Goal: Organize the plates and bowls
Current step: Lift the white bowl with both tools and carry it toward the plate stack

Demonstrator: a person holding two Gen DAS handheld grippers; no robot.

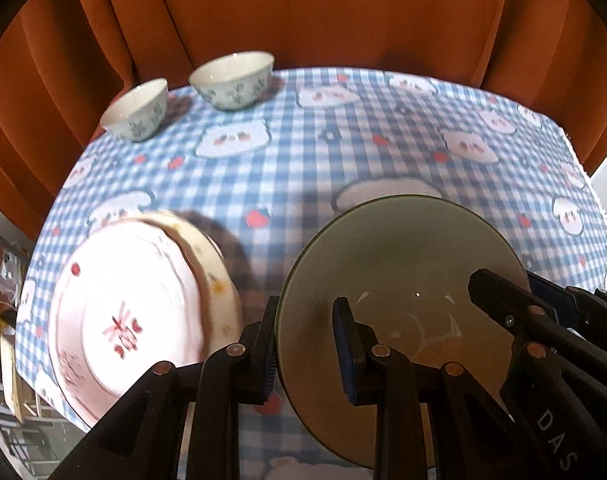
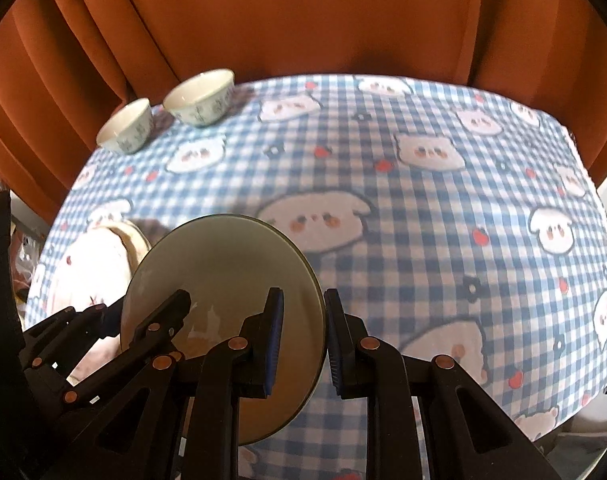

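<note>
Above the checked tablecloth [image 2: 423, 220], olive plate [image 1: 403, 264] tilted, face toward cameras, left hand-held gripper [image 1: 303, 344] and right hand-held gripper [image 2: 303, 336] each straddling its rim.

Both views low and close over the checked tablecloth [image 1: 343, 168], facing forward and down toward the orange curtain [image 1: 303, 8]. Left wrist view just left of the grey plate [image 1: 403, 264], right wrist view just right of it. Shared: plate, two small bowls [image 2: 199, 98] far left, pink plates [image 1: 135, 312], cloth.
</note>
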